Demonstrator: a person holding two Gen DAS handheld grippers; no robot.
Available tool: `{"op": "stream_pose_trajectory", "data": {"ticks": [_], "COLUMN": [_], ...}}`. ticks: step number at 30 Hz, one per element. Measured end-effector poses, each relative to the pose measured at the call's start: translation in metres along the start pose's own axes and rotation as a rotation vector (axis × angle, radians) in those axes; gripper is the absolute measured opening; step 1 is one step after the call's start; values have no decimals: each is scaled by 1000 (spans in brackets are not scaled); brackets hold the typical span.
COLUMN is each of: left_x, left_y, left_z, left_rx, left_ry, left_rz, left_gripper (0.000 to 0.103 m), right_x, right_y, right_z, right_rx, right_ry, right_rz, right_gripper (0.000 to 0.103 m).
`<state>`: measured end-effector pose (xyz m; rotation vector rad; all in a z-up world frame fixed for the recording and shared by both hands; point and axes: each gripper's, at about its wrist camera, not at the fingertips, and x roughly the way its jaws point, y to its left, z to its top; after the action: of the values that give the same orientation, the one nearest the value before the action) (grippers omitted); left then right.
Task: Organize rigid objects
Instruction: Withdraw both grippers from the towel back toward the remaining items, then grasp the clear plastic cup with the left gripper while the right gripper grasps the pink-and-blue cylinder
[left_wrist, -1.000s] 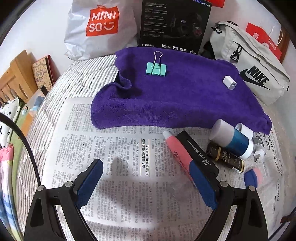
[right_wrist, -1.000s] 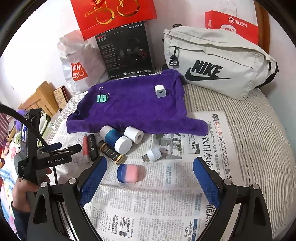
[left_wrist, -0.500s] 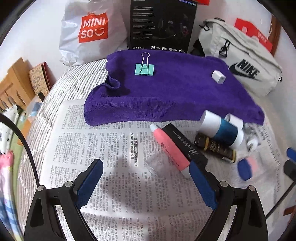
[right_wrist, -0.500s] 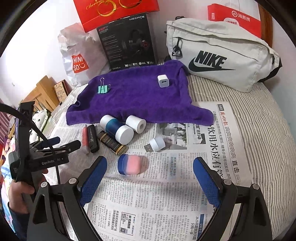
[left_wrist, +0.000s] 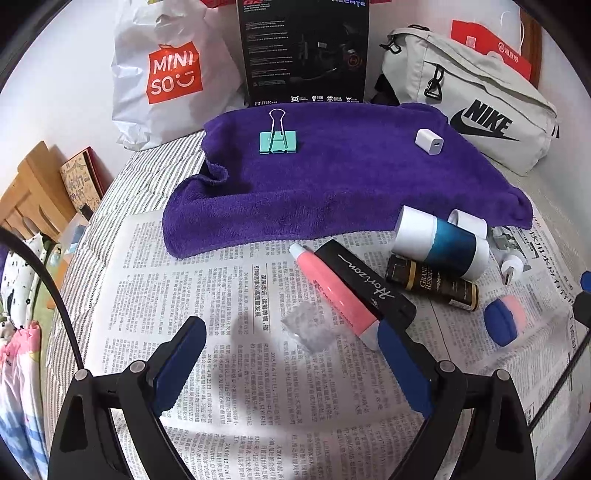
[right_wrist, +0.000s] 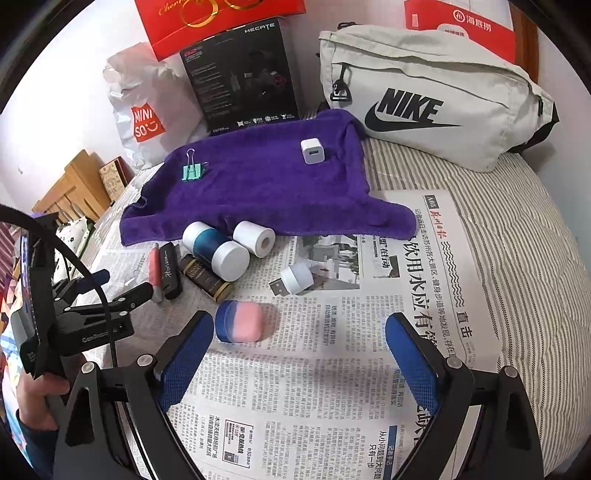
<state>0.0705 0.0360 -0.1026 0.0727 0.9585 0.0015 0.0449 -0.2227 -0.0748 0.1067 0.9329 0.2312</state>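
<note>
Small objects lie on a newspaper (left_wrist: 236, 295) by a purple towel (left_wrist: 332, 177): a pink tube (left_wrist: 332, 291), a black Horizon case (left_wrist: 365, 284), a blue-and-white bottle (left_wrist: 443, 242), a dark gold-trimmed tube (left_wrist: 432, 282), a white roll (right_wrist: 255, 238), a USB plug (right_wrist: 293, 278) and a pink-and-blue case (right_wrist: 240, 321). A green binder clip (left_wrist: 277, 141) and a white charger (left_wrist: 428, 141) rest on the towel. My left gripper (left_wrist: 291, 347) is open just short of the pink tube. My right gripper (right_wrist: 299, 341) is open just behind the pink-and-blue case.
A Miniso bag (left_wrist: 170, 70), a black box (left_wrist: 303, 51) and a grey Nike bag (right_wrist: 436, 99) stand against the back wall. A small clear plastic piece (left_wrist: 308, 328) lies on the paper. Wooden furniture (left_wrist: 26, 192) is at the left.
My left gripper has drawn back from the pink tube and black case. My right gripper has moved closer to the pink-and-blue case. Both stay open.
</note>
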Motion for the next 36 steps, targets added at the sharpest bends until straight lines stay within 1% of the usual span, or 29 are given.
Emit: {"op": "stream_pose_trajectory", "data": {"ticks": [6,10,12,15,17,18,19,20,24,28,32,36], "left_x": [1,3,4,8,9,9,8,8,5,4,6,9], "left_y": [18,24,23,19,16,16,15,15,17,18,20,16], "left_z": [-5,-9,-11,-11,-11,-11,-12,-12,-12,-12,-10,-7], "left_rx": [-45,-75,-71,-53,-44,-40,-33,-28,-20,-19,-18,-3], "left_ry": [-5,5,4,11,9,3,-4,-7,-12,-13,-7,1], "left_rz": [-11,-58,-66,-70,-85,-88,-98,-114,-142,-142,-125,-105], "left_gripper": [93,85,81,72,58,53,40,29,29,29,29,30], "right_x": [4,9,11,14,15,16,16,16,19,22,23,25], "right_y": [-2,1,2,2,2,1,1,0,-3,-5,-8,-6], "right_z": [0,-1,-1,-2,-3,-3,-3,-3,-3,-4,-4,-4], "right_rx": [4,-9,-12,-12,-14,-14,-14,-12,-4,-3,5,15], "right_ry": [8,20,24,34,37,39,41,41,47,51,53,54], "right_rz": [2,3,4,7,4,4,2,1,3,6,12,46], "right_gripper": [93,93,93,93,93,93,93,93,93,93,93,93]}}
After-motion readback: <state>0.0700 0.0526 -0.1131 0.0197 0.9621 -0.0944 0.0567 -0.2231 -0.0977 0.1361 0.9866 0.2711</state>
